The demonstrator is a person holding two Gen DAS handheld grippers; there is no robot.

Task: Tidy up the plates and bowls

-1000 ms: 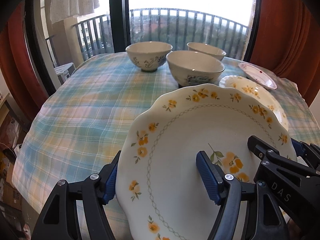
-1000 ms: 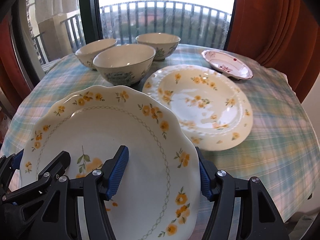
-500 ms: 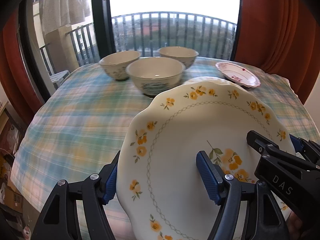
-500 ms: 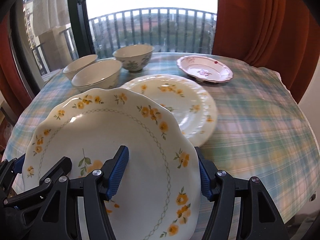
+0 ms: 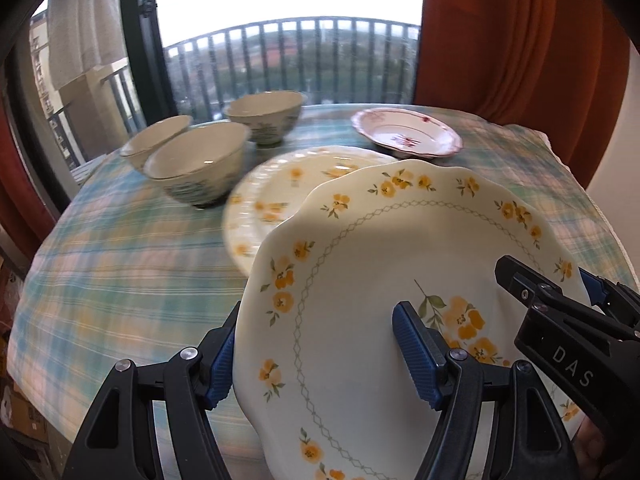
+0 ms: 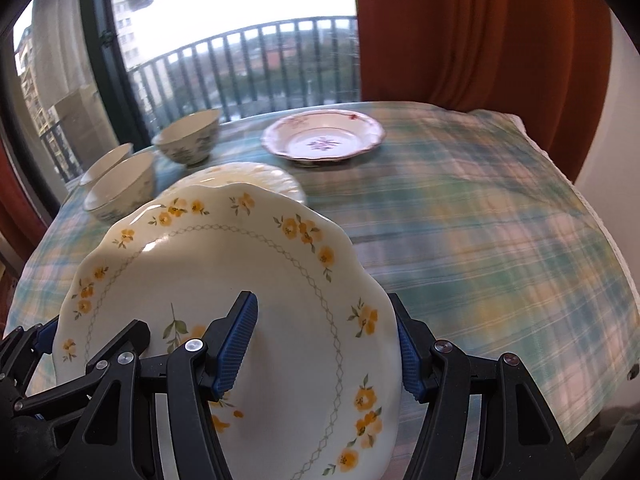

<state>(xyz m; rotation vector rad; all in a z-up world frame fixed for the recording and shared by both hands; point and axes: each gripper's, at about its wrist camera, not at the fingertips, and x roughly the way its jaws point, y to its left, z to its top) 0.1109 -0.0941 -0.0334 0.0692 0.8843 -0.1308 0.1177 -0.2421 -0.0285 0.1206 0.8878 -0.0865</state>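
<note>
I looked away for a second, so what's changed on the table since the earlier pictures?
Both hand-held grippers, left and right, carried the yellow-flowered plate rightward along the table, partly over the second yellow plate. Grips unchanged; the three bowls and pink plate stayed put.

Glossy ceramic plate (image 5: 360, 280); woven plaid cloth tablecloth (image 5: 120, 272).

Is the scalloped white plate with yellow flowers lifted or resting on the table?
Lifted. The scalloped white plate with yellow flowers is gripped at opposite rims by left gripper and right gripper, overlapping the ribbed plate.
</note>
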